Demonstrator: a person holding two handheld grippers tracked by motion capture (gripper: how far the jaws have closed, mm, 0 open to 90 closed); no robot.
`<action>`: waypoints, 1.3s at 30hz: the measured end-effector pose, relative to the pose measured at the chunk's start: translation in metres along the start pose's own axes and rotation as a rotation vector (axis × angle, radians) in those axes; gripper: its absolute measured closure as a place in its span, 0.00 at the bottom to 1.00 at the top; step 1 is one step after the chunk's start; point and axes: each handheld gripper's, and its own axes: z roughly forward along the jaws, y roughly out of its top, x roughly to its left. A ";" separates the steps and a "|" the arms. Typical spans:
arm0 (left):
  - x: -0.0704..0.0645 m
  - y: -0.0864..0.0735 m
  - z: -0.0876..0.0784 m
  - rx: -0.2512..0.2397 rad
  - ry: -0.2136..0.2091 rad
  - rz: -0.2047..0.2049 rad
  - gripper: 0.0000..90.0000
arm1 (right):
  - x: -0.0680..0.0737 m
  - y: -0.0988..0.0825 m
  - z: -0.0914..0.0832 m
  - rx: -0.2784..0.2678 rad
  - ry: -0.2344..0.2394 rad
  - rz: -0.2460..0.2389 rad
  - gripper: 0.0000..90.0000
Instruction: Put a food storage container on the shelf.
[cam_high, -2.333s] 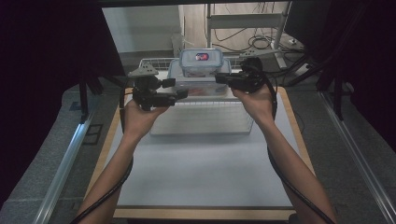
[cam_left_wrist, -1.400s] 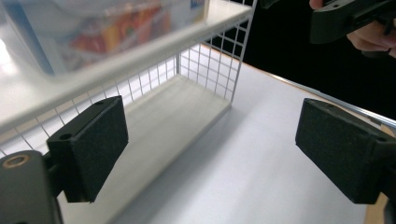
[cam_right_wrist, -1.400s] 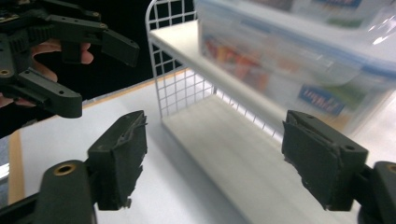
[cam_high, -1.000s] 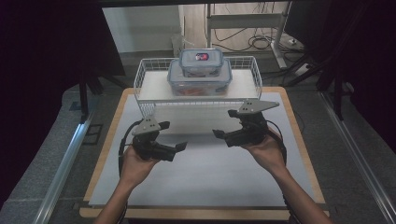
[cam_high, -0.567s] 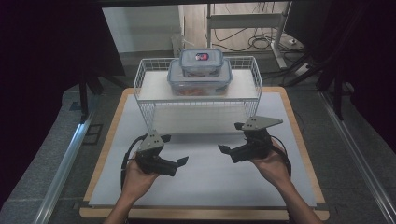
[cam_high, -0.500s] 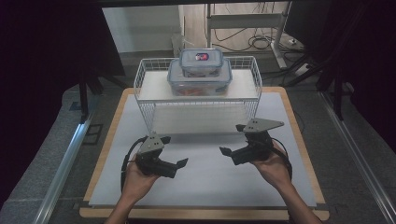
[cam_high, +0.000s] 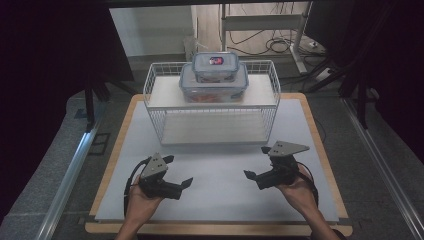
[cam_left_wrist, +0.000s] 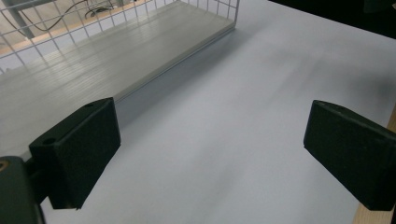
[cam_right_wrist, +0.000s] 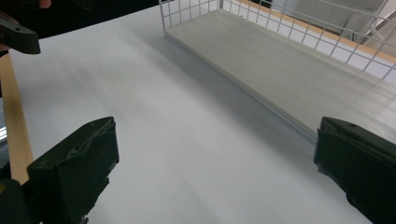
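Observation:
Two clear lidded containers are stacked on the top shelf of a white wire rack (cam_high: 152, 92): a large one (cam_high: 214, 85) with red contents, and a small one (cam_high: 216, 64) on its lid. My left gripper (cam_high: 179, 170) hovers low over the white mat (cam_high: 220, 200), in front of the rack's left side, open with nothing between its fingers. My right gripper (cam_high: 256, 161) mirrors it at the right; its jaws have just been opening and hold nothing. The left gripper view has wide-apart jaws (cam_left_wrist: 210, 158) facing the rack's lower shelf (cam_left_wrist: 93, 65). So does the right gripper view (cam_right_wrist: 215, 172).
The mat lies on a wooden board (cam_high: 320, 150) whose edge rims it. The rack's lower shelf (cam_high: 210, 131) is bare. A jaw of the other gripper (cam_right_wrist: 18, 37) shows at the top left of the right gripper view. Dark curtains and floor rails flank the table.
Both grippers have come away from the containers on the top shelf, moving down and back toward the person, low over the mat. The right gripper's jaws have spread a little wider.

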 end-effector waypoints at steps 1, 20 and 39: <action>0.000 0.000 0.000 0.000 0.000 0.000 0.04 | -0.001 -0.003 -0.001 -0.005 -0.001 0.008 0.00; -0.004 -0.035 -0.017 0.026 0.077 -0.010 0.04 | -0.003 -0.044 -0.014 0.031 -0.067 0.034 0.00; -0.003 -0.052 -0.023 0.066 0.132 -0.009 0.04 | -0.004 -0.070 -0.031 0.092 -0.146 0.033 0.00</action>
